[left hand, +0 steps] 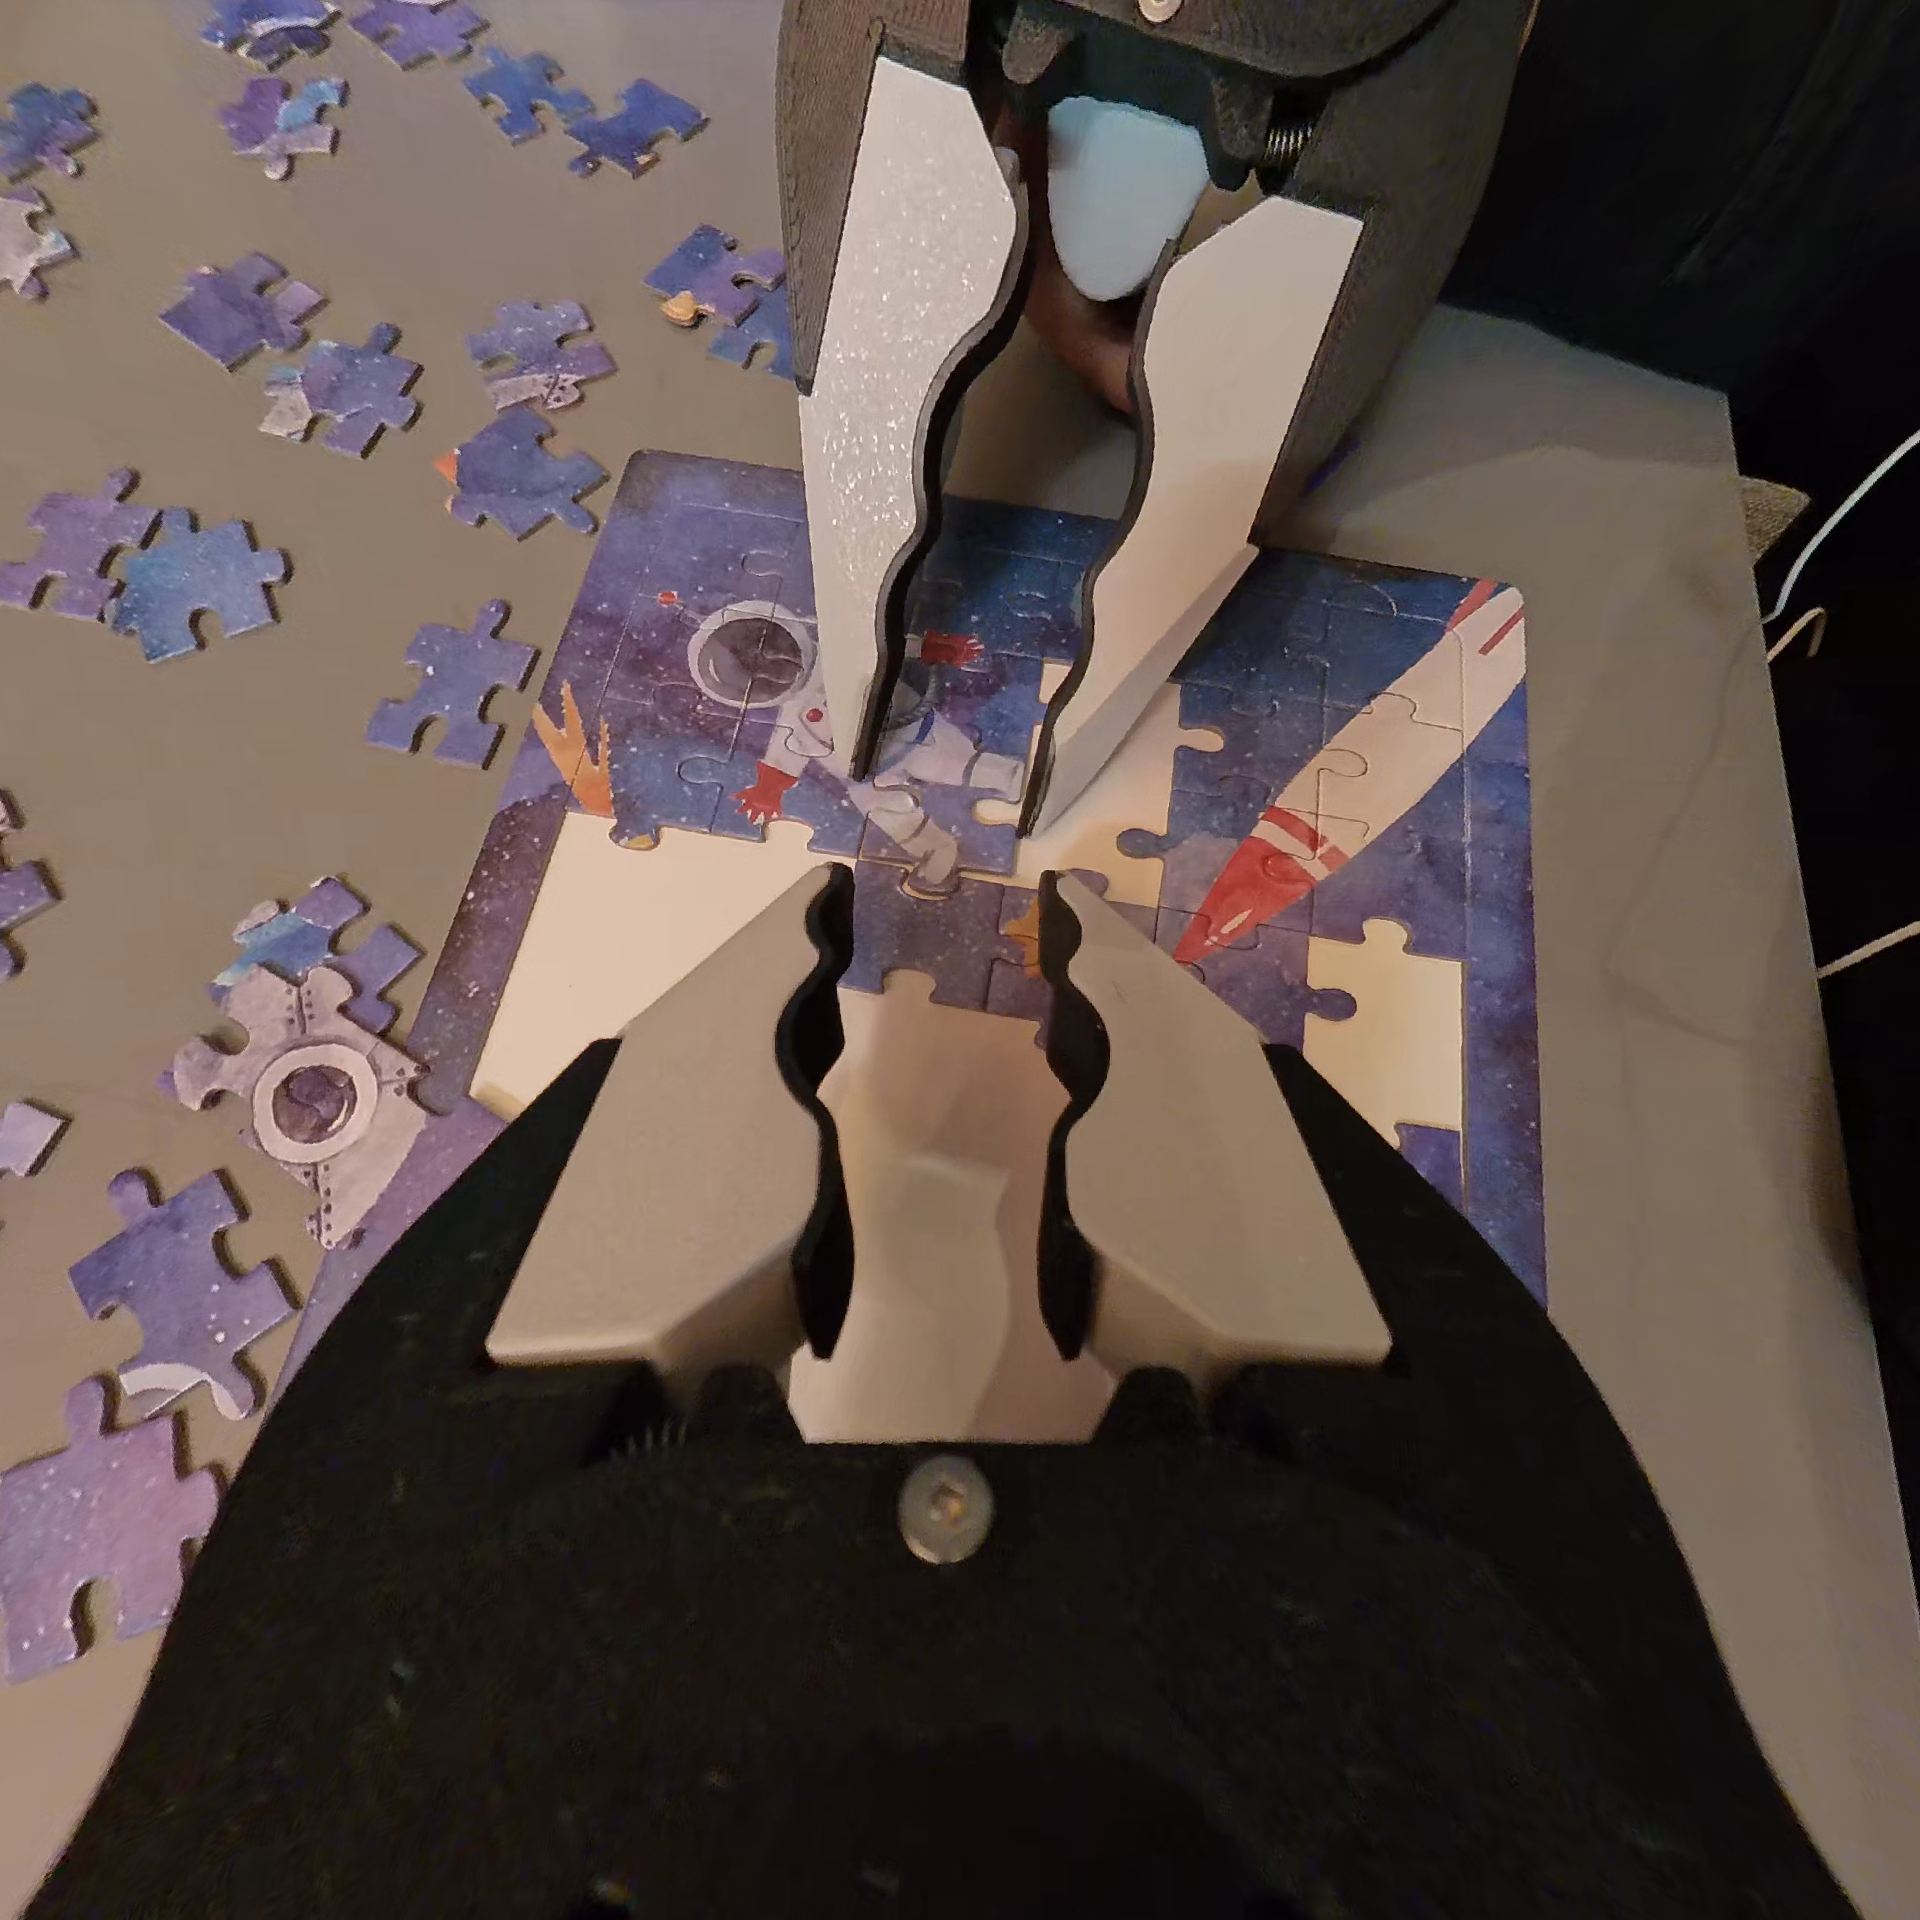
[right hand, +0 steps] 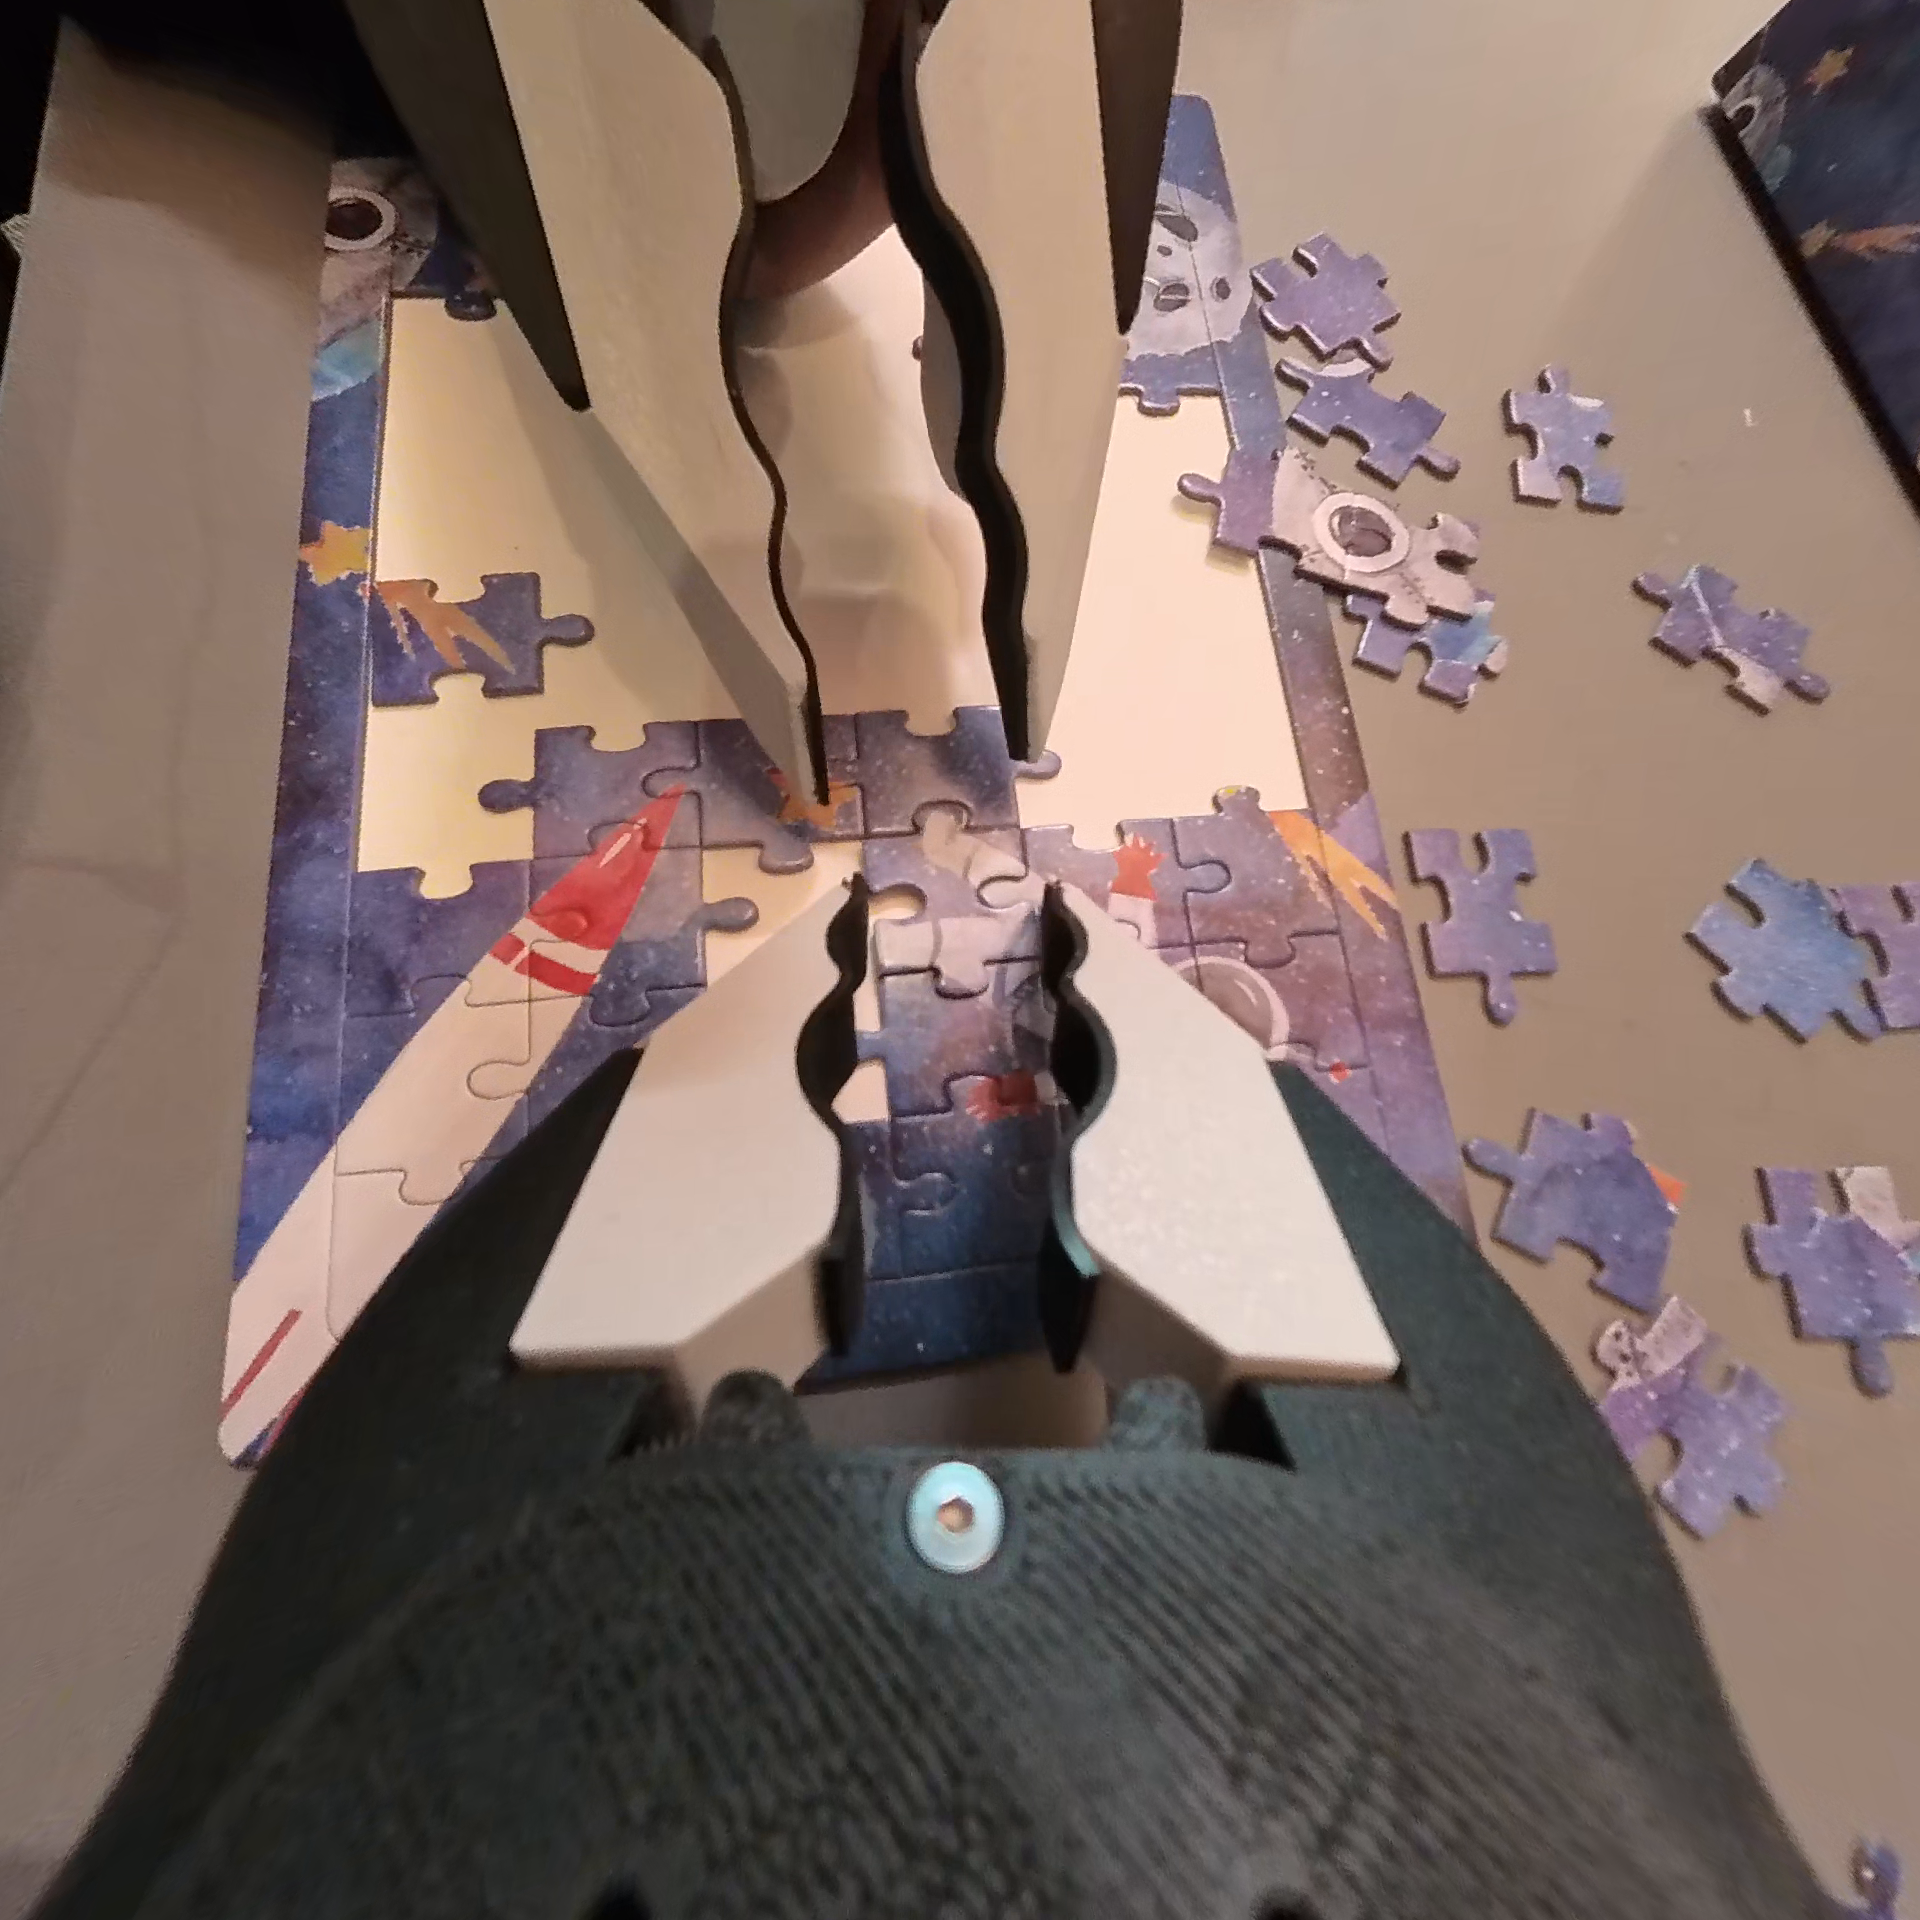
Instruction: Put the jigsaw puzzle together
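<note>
Both grippers, left gripper [left hand: 945, 883] and right gripper [right hand: 956, 894], hover jaws apart and empty, tips facing over the half-built puzzle [left hand: 1455, 727] on the desk [left hand: 416, 260]; its thin, light pieces probably want edge pinches.

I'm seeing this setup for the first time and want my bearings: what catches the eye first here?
Two grippers meet tip to tip over a half-finished space jigsaw in its tray: the left gripper from below, the right gripper from above, both open, with nothing held. An astronaut and a red-tipped rocket are already assembled mid-tray. Loose purple pieces are strewn over the grey table beside it.
</note>
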The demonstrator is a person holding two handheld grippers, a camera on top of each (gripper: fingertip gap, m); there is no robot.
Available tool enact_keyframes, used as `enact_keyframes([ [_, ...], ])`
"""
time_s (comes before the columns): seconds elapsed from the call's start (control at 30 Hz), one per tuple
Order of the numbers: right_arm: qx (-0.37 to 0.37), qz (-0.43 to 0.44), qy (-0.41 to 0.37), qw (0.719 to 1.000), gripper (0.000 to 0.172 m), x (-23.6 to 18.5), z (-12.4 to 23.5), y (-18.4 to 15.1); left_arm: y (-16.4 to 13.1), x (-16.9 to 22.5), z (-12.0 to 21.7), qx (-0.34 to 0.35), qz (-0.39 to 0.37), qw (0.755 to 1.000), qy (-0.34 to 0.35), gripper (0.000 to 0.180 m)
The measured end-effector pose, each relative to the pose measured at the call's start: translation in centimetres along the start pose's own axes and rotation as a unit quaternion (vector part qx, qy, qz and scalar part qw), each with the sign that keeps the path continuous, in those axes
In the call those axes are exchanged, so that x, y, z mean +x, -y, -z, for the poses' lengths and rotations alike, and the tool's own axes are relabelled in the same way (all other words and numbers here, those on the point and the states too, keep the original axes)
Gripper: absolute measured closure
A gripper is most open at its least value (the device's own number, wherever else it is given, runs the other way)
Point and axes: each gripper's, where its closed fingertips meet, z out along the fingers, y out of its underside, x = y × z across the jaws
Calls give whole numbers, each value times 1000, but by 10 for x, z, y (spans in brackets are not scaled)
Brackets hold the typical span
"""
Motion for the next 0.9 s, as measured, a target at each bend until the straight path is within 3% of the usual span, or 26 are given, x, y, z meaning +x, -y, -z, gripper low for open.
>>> enact_keyframes([
  [0.4,39,-11,16,999,145,-1,12,8,1,0,1,3,4,1000,-2,148],
  [0.53,31,-15,24,999,156,-1,13,2,0,-1,0,1,5,1000,0,149],
  [0.9,10,-11,21,1000,154,-2,6,-3,-1,0,-1,-4,6,1000,-1,149],
])
